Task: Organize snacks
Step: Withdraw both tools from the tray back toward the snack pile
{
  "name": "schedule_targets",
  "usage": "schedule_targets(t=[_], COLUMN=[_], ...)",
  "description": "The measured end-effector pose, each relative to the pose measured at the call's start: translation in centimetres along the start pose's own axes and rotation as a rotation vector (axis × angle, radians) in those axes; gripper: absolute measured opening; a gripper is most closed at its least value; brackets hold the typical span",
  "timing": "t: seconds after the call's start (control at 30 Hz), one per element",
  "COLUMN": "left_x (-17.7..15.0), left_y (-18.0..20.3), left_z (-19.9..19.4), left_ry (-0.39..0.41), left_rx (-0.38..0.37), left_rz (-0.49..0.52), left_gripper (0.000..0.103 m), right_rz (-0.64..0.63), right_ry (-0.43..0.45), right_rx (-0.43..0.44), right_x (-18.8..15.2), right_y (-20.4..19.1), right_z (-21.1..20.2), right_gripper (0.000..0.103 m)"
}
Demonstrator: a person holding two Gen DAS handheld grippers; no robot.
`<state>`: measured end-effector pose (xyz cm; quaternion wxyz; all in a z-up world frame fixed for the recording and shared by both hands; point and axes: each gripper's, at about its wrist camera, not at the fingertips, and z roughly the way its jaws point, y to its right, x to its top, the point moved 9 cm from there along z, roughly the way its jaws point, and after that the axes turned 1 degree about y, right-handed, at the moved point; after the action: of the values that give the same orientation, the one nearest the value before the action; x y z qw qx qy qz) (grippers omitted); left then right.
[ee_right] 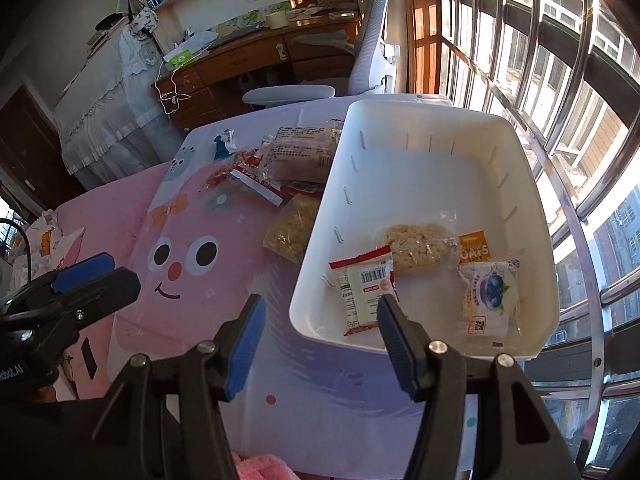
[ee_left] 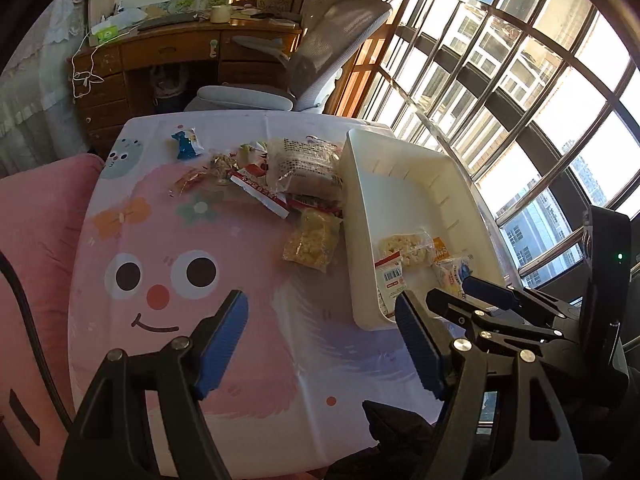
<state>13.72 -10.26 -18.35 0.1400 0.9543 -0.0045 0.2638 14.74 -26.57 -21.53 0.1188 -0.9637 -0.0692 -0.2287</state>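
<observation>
A white bin stands on the right side of the cartoon tablecloth. Inside lie a red-and-white packet, a puffed-grain bar, an orange oats packet and a blueberry packet. To the bin's left is a loose pile: a yellow puffed-snack bag, a large clear pack, a red-and-white wrapper and a blue packet. My left gripper hovers open and empty over the cloth's near part. My right gripper is open and empty above the bin's near left corner.
A pink bedcover borders the table on the left. A grey office chair and a cluttered wooden desk stand beyond the far edge. Barred windows run close along the right side. Each gripper shows in the other's view.
</observation>
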Motion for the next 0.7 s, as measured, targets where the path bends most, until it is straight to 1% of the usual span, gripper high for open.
schedule_targets(t=[0.2,0.4,0.7], left_x=[-0.3,-0.5,-0.2], left_y=[-3.7,-7.7,-13.3], left_z=[-1.3,-2.1,-1.8], left_ry=[-0.019,-0.043,-0.085], left_rx=[0.001,0.018,0.031], left_rz=[0.020,0.066,0.102], left_gripper=[0.075,0.075,0.075], right_rz=[0.039,0.117,0.228], right_ry=[0.011,0.034,0.061], right_rx=[-0.001,-0.009,-0.063], right_x=[-0.4,-1.2,-1.6], right_y=[-3.4,-6.6,-9.9], right_z=[0.5,1.4,3.3], right_gripper=[0.059,0.059,0.059])
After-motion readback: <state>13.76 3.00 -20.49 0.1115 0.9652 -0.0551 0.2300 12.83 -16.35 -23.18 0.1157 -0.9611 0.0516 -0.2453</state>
